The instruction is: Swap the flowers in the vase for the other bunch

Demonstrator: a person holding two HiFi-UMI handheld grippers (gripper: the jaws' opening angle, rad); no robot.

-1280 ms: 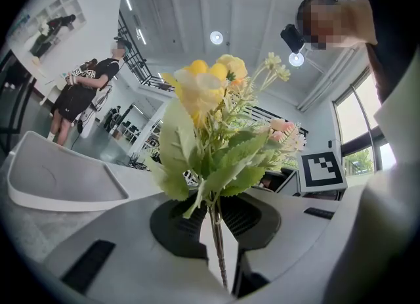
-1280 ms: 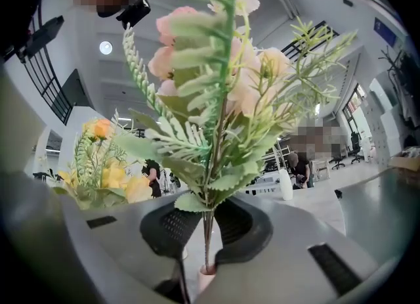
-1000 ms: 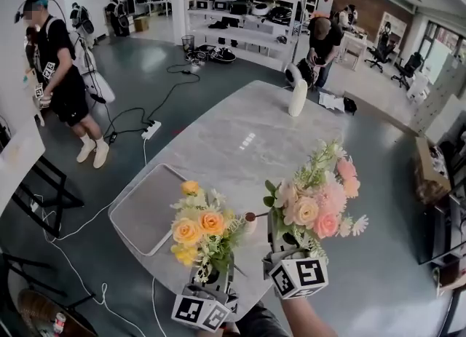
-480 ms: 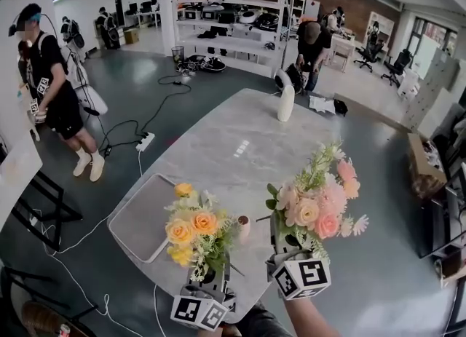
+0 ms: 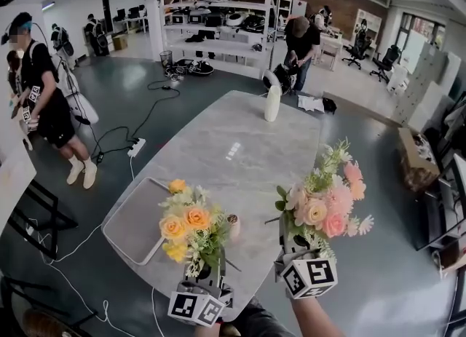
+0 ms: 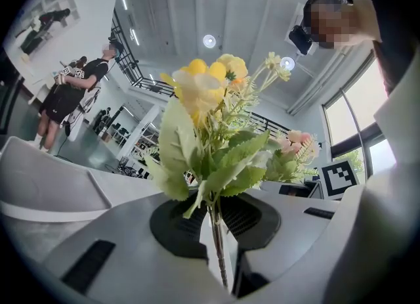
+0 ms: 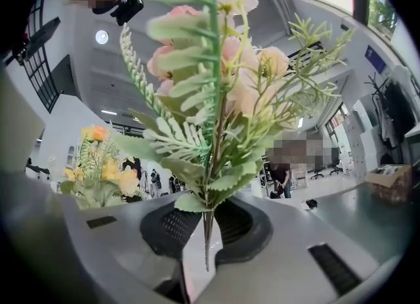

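My left gripper (image 5: 207,274) is shut on the stems of a yellow and orange bunch (image 5: 185,228), held upright over the near end of the marble table (image 5: 240,146). In the left gripper view the thin stems (image 6: 215,234) stand pinched between the jaws. My right gripper (image 5: 295,247) is shut on the stems of a pink bunch (image 5: 325,201), upright beside the yellow one; the stems (image 7: 206,230) show between its jaws. A tall white vase (image 5: 272,102) stands at the table's far end, well away from both grippers, with no flowers showing in it.
A grey tray (image 5: 135,215) lies on the table's near left corner. A small brown-topped pot (image 5: 233,224) stands between the two bunches. People stand at the left (image 5: 44,95) and behind the vase (image 5: 298,44). Cables and a power strip (image 5: 135,148) lie on the floor.
My right gripper has drifted a little to the right with the pink bunch. The left gripper has hardly moved. The view has swung, so the vase now sits further left in it.
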